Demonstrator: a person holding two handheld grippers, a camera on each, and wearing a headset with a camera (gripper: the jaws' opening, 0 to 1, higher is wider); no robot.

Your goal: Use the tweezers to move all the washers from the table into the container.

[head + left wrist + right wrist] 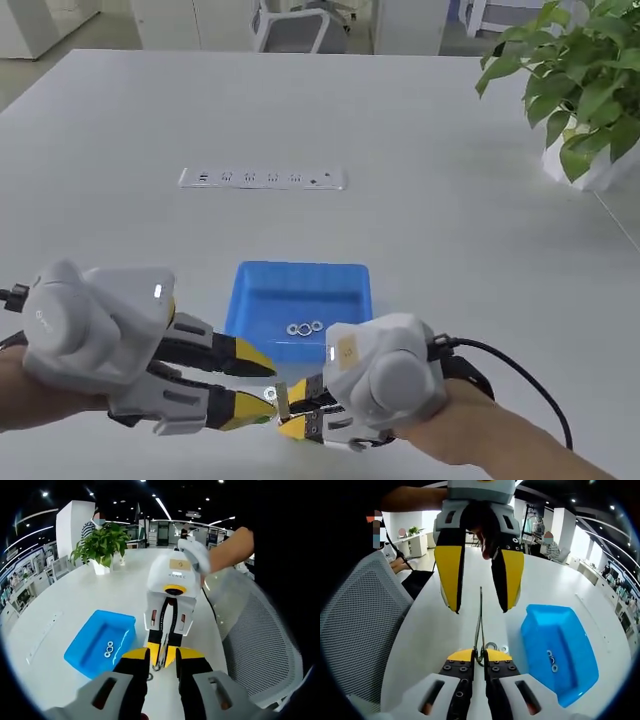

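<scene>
Washers [305, 328], three of them, lie together in the blue container [300, 268] at the centre of the head view, while at least two loose washers [493, 645] rest on the tabletop [420, 130] near the container, at lower centre of the right gripper view. We judge the task partway done, the step in hand being the pick-up of a loose washer. The right gripper [479, 656], at the bottom of its own view, is clamped narrow on the tweezers [480, 615], whose thin blades run upward from it. The left gripper [479, 609], entering from the top of that frame, stands wide, one yellow jaw on either side of the tweezers; we cannot tell whether either jaw touches a blade. The next move, in our judgement, calls for lowering the tweezer tips around one washer and pinching the blades, a fine alignment since the washers lie flat. The right gripper view gives the loose washers and the gap around the tweezers; the head view, its lower frame crowded by the gripper bodies, gives instead the container's whole outline and a power strip [262, 179] above it.
</scene>
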